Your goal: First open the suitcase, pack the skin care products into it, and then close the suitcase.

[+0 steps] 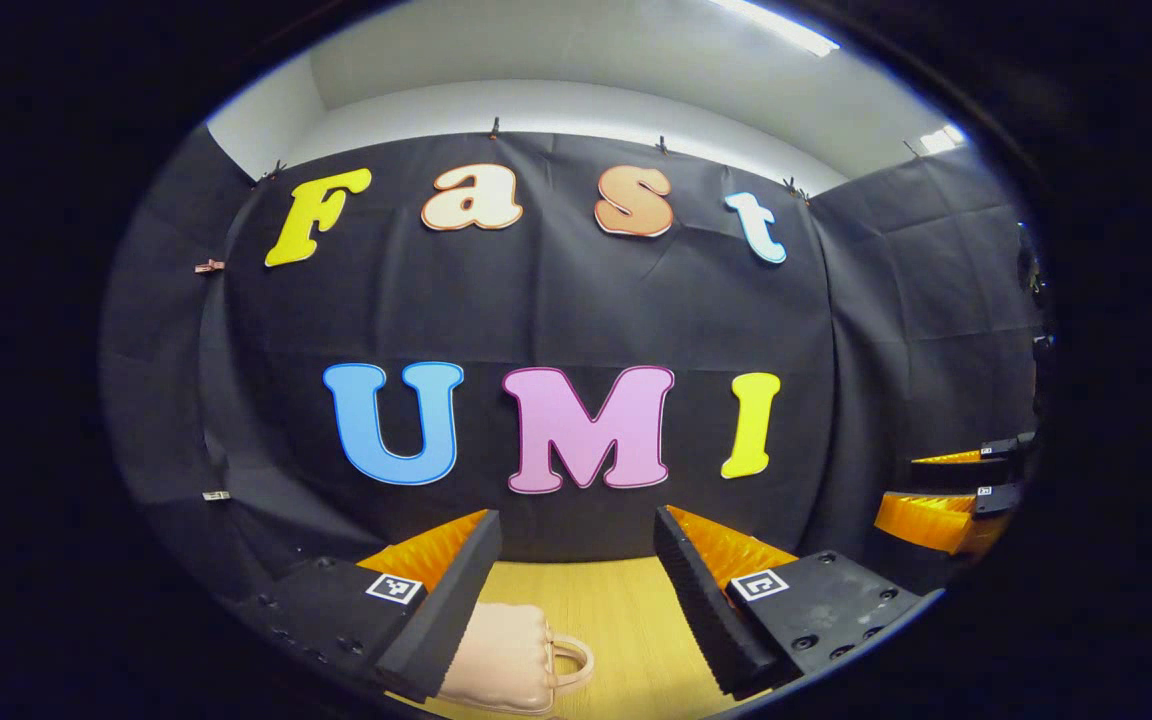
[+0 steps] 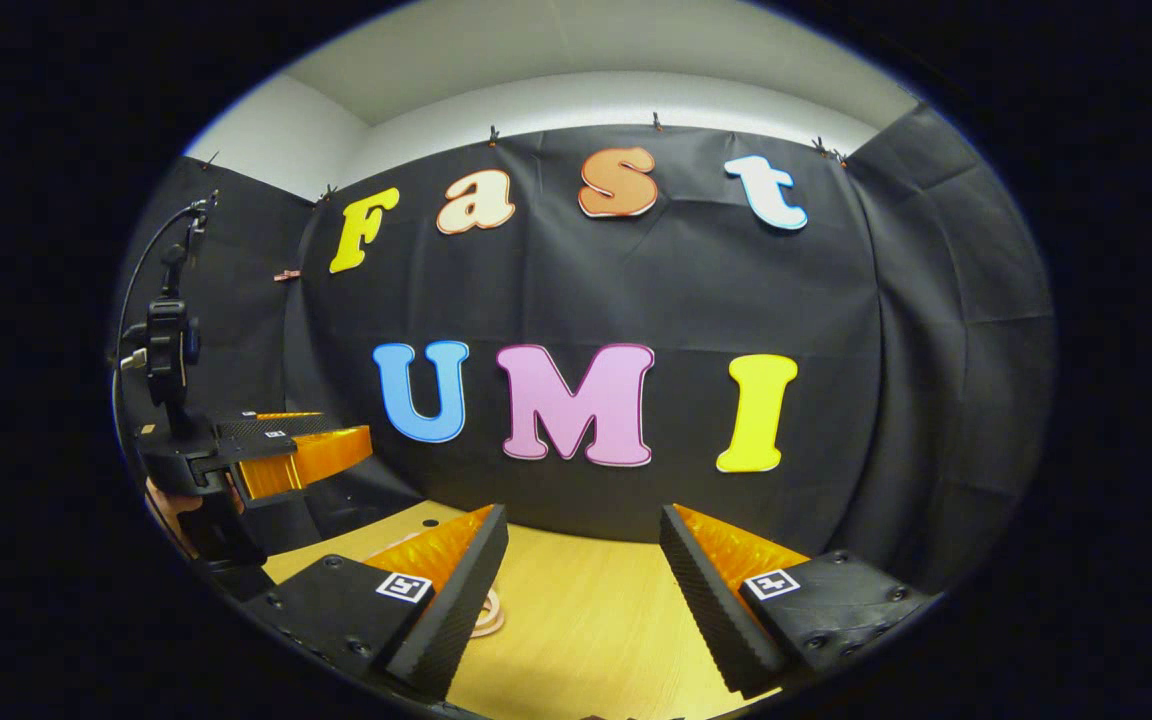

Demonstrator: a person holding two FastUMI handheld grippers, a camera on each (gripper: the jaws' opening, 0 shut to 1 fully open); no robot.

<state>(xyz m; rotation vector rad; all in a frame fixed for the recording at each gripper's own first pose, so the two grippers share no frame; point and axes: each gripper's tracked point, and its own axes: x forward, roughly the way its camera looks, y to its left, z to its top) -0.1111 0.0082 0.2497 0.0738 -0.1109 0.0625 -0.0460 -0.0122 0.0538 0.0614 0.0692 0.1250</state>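
The closed, pale pink suitcase [image 1: 506,655] lies handle-rightward on the wooden table [image 1: 626,620]; both grippers' jaws gape wide.

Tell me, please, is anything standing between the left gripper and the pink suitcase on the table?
Nothing visible does. The left gripper is open and held above the wooden table, with the suitcase lying just below, beside its own left finger. Bare tabletop lies between.

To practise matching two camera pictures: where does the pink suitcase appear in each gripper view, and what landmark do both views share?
Left gripper view: pink suitcase at bottom centre, beside the left gripper's left finger.
Right gripper view: just its handle peeks past the right gripper's left finger.
Shared landmark: the wooden table.
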